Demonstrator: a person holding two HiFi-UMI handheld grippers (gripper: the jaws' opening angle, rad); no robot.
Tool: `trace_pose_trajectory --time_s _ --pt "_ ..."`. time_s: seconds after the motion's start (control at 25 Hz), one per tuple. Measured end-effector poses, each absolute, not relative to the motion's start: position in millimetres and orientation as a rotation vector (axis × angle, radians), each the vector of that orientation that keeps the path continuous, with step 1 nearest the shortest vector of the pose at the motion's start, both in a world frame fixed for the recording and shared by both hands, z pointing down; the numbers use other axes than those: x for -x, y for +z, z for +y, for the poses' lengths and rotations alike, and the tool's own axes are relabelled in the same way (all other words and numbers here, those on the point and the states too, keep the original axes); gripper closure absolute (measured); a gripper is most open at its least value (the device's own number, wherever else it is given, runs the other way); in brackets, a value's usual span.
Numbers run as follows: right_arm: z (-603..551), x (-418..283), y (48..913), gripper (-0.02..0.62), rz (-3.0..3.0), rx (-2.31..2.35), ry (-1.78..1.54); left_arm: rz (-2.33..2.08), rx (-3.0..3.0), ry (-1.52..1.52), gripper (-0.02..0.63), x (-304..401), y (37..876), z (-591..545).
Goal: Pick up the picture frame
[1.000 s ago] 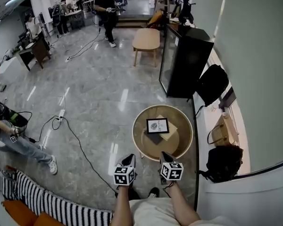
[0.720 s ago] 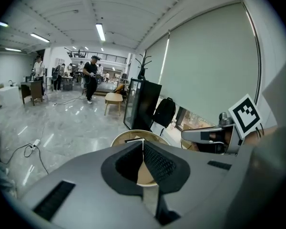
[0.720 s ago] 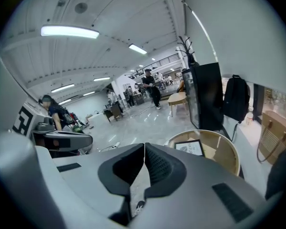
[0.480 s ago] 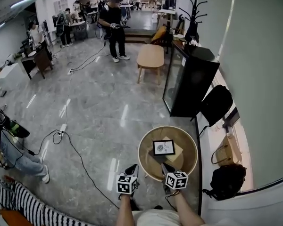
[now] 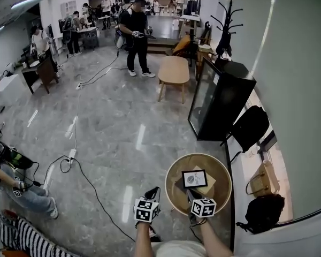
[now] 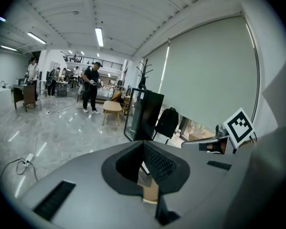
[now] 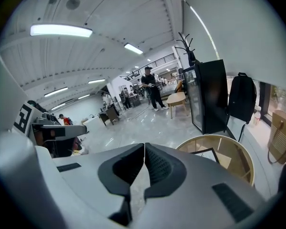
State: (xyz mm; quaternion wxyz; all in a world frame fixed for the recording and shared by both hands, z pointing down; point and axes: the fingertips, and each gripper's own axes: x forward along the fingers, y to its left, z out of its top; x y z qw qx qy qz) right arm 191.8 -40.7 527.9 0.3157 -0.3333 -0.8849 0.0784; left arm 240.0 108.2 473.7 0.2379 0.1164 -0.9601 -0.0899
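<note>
Grey marble floor fills most of the head view. At lower right, a round table point(image 5: 199, 155) carries the picture frame point(image 5: 194, 178), which rests on a tan box point(image 5: 208, 175). Low in the frame, the left gripper point(image 5: 154, 189) is closed and empty. The right gripper point(image 5: 189, 193), by the table's lower-left rim, is likewise closed on nothing.

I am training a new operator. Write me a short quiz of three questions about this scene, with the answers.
1. True or false: the picture frame lies on the round table.
2. The right gripper is: A) shut and empty, B) wide open, C) shut on the frame.
3. Which gripper is nearer to the frame in the head view?
Key: 1 true; 2 A; 3 the right one.
</note>
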Motion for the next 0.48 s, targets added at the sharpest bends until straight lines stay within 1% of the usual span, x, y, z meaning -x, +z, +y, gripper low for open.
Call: trace_pose_trajectory --time_s 0.2,0.48 --pt "4 -173 531 0.56 -2.354 0.825 0.276 -2.708 -0.256 -0.29 0.584 -230 463 175" --pt "66 -173 541 0.56 -2.367 0.792 0.317 -2.705 -0.276 -0.332 0.584 -248 478 244"
